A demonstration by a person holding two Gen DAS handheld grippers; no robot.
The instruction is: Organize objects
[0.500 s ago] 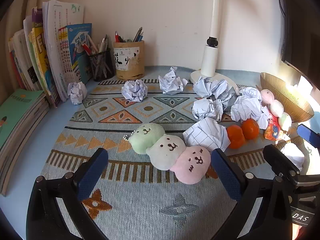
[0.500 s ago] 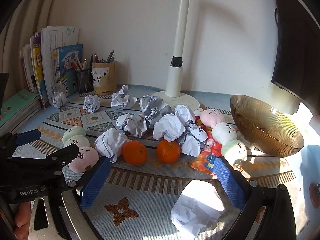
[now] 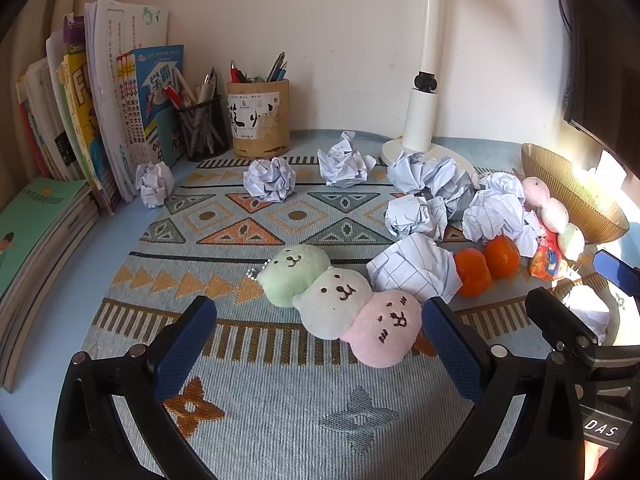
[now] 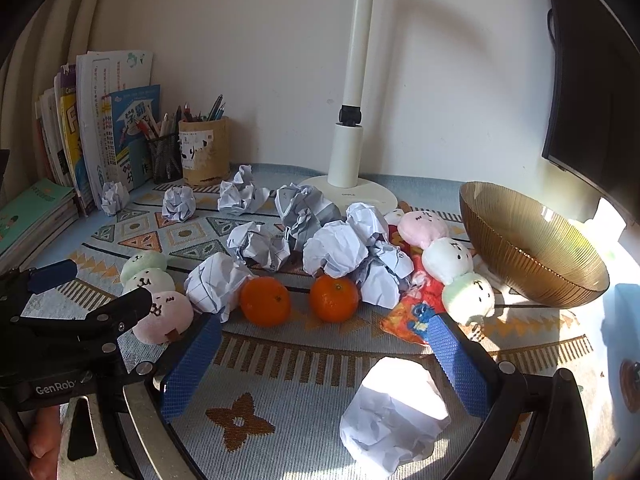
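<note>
Left gripper [image 3: 320,344]: jaws fully apart, nothing between the pads, angled down over the patterned mat [image 3: 256,392]. Directly ahead, just beyond the pads, lies a three-ball plush keychain [image 3: 340,300] in green, white and pink, flat on the mat. Judged soft and light; it should compress under the pads, so a hold across the middle white ball looks safest.

Right gripper [image 4: 320,356]: jaws likewise wide apart and empty. A crumpled paper ball [image 4: 394,412] lies between and just below its pads, in sunlight. Judged near weightless and crushable; any hold across its bulk should serve.

Further out: two mandarins [image 4: 298,300], firm, smooth and liable to roll; a second plush string [image 4: 450,260]; more paper wads [image 4: 336,248]. An amber ribbed glass bowl [image 4: 532,264] stands tilted at right, apparently empty and fragile.
</note>
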